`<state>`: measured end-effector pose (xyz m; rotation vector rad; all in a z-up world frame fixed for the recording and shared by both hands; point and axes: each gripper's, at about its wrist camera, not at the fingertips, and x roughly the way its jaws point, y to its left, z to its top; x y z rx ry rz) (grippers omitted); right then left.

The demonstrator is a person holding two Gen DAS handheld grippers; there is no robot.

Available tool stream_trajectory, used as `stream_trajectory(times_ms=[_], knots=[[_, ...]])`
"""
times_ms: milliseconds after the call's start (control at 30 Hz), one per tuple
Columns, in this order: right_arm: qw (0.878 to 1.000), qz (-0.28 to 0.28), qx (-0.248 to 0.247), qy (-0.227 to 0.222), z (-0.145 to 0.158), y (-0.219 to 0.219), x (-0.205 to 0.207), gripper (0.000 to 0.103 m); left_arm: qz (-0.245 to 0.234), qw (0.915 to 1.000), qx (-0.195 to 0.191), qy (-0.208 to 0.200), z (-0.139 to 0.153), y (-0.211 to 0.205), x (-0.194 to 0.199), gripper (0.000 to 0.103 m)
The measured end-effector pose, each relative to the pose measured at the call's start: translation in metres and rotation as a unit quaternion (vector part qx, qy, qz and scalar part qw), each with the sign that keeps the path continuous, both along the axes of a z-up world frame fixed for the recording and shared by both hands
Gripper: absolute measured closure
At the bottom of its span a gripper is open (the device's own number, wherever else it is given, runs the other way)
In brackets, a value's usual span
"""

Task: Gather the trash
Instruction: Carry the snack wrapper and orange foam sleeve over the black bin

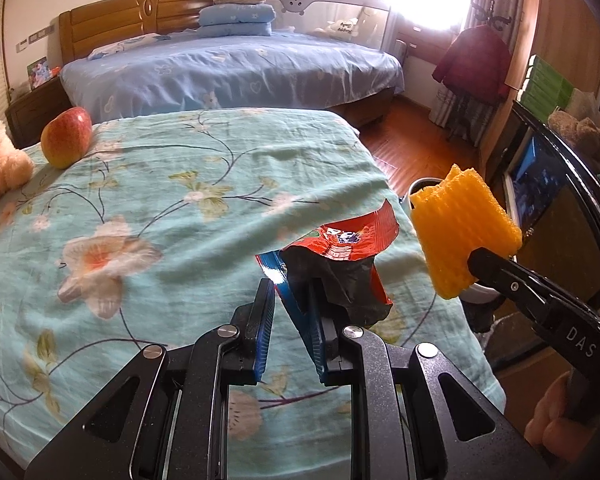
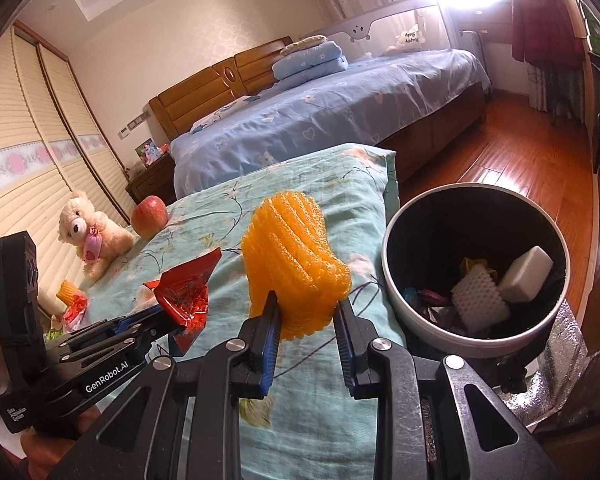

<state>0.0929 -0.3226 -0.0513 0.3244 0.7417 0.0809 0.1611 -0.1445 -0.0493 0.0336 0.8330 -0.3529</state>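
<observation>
My left gripper [image 1: 292, 292] is shut on a torn red snack wrapper [image 1: 340, 256] and holds it above the floral bedspread [image 1: 160, 200]. It also shows in the right wrist view [image 2: 162, 312] with the wrapper [image 2: 188, 292]. My right gripper [image 2: 306, 308] is shut on an orange foam fruit net [image 2: 296, 256], held above the bed just left of the round trash bin [image 2: 392, 264]. The net also shows in the left wrist view [image 1: 460, 236], in the right gripper [image 1: 476, 268]. The bin holds white foam pieces and wrappers.
A red apple [image 1: 66, 136] and a cream teddy bear [image 2: 88, 232] sit at the far left of the bed. More wrappers [image 2: 72, 304] lie by the bear. A blue bed [image 1: 228, 68] stands behind. Wooden floor [image 2: 520, 152] lies to the right.
</observation>
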Motion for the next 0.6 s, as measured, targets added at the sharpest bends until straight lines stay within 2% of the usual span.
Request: stream_trajectory(times_ms=[600], knots=[[1.0,-0.018,-0.003,0.003,-0.003,-0.014,-0.008,0.077,-0.025,0.9997,0.005,0.005,-0.004,-0.021,-0.004,0.087]])
